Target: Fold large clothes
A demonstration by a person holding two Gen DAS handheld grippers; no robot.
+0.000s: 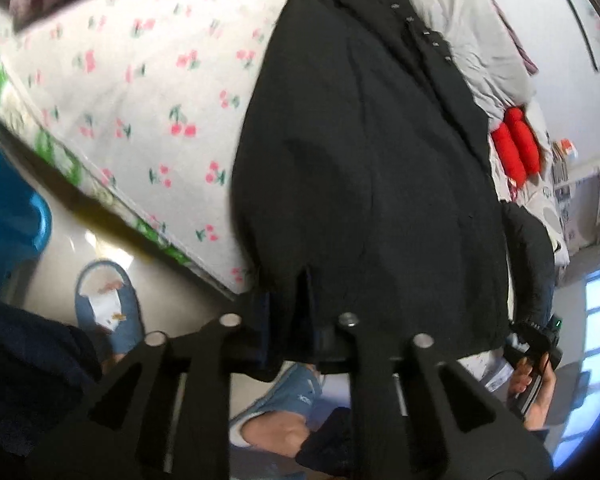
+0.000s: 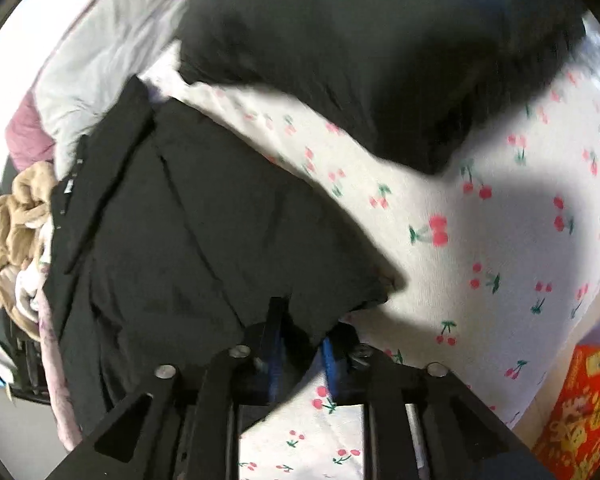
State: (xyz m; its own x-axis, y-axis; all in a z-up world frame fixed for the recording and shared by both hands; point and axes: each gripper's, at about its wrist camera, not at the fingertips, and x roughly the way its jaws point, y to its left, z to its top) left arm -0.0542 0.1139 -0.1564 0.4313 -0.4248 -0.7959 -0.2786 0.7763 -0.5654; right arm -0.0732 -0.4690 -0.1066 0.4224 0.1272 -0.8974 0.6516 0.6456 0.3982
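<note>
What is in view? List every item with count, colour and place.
black coat: 1, black, flat on bed
second dark garment: 1, black, further up bed
sheet: 1, white with red cherries, covering bed
grey garment: 1, grey, beside coat
red item: 1, red, beyond grey garment
tan blanket: 1, tan, bunched beside coat
red box: 1, red and yellow, beside bed
slippers: 2, blue, on person's feet
left claw: 1, black, gripping coat hem
right claw: 1, black, gripping coat corner
</note>
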